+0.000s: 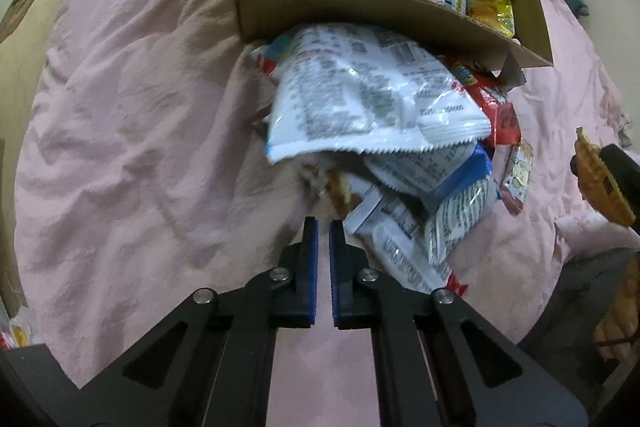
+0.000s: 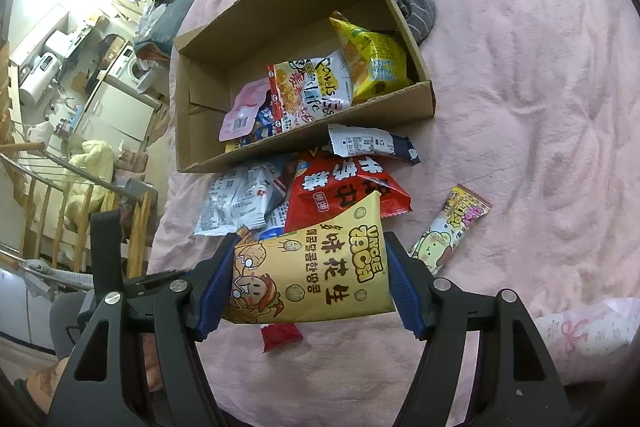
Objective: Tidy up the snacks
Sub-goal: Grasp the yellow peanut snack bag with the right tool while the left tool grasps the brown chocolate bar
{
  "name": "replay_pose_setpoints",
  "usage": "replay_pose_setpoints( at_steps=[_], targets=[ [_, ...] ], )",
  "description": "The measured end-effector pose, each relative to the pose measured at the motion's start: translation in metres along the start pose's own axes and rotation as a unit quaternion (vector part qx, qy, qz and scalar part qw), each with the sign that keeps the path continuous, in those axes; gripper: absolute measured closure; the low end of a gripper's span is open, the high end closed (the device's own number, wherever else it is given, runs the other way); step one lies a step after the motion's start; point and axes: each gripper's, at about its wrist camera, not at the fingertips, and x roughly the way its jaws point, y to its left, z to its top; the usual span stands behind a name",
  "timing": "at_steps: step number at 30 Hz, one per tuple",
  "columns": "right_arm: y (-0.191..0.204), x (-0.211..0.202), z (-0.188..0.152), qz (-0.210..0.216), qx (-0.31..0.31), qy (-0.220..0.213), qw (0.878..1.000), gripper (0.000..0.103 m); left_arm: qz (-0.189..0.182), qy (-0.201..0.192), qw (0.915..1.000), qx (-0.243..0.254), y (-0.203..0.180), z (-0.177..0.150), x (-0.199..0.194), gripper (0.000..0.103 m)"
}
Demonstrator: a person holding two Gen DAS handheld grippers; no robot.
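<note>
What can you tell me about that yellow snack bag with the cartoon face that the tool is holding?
The yellow peanut snack bag is a glossy, puffed packet printed with a cartoon character, round peanut pictures and large brown and yellow lettering. The right gripper is clamped on it, one blue-padded finger pressing each side edge, so it hangs above the pink blanket. Its upper corner overlaps the red bag in the picture. In the left wrist view it shows edge-on at the far right.

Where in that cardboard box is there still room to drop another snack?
The box's left half, behind the pink packet, is bare cardboard. Its right end is crowded with the yellow bag and orange-white bag.
</note>
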Motion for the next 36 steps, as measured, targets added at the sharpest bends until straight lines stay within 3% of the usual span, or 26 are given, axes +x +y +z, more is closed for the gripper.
replay_pose_setpoints(
  at_steps=[6, 8, 9, 16, 20, 24, 29, 32, 36],
  targets=[
    [0.002, 0.001, 0.0, 0.005, 0.001, 0.001, 1.0, 0.031, -0.009, -0.022, 0.9989, -0.04, 0.005, 0.009, -0.005, 0.096],
    [0.003, 0.002, 0.0, 0.003, -0.001, 0.001, 1.0, 0.031, -0.011, -0.017, 0.9978, -0.063, 0.007, 0.015, 0.003, 0.075],
    [0.002, 0.002, 0.0, 0.003, -0.001, 0.001, 1.0, 0.031, -0.011, -0.016, 0.9972, -0.072, 0.008, 0.018, 0.006, 0.073],
    [-0.003, 0.001, 0.0, 0.0, 0.008, 0.002, 1.0, 0.031, -0.023, -0.018, 0.9935, -0.11, 0.003, 0.034, 0.022, 0.073],
    [-0.003, 0.003, 0.001, 0.001, 0.008, 0.003, 1.0, 0.031, -0.046, -0.024, 0.9867, -0.154, 0.025, 0.037, 0.016, 0.073],
    [0.001, 0.005, 0.0, 0.002, -0.001, 0.006, 1.0, 0.031, -0.036, -0.045, 0.9829, -0.175, 0.041, 0.036, 0.002, 0.073],
    [0.004, 0.009, 0.001, 0.003, -0.007, 0.011, 1.0, 0.031, -0.02, -0.019, 0.984, -0.176, 0.037, 0.045, 0.023, 0.067],
    [0.003, 0.01, 0.001, -0.002, -0.006, 0.011, 1.0, 0.031, -0.02, -0.023, 0.9837, -0.177, 0.037, 0.048, 0.026, 0.068],
    [0.002, 0.01, 0.001, -0.003, -0.003, 0.013, 1.0, 0.031, -0.01, -0.02, 0.9898, -0.141, 0.037, 0.051, 0.025, 0.073]
  ],
)
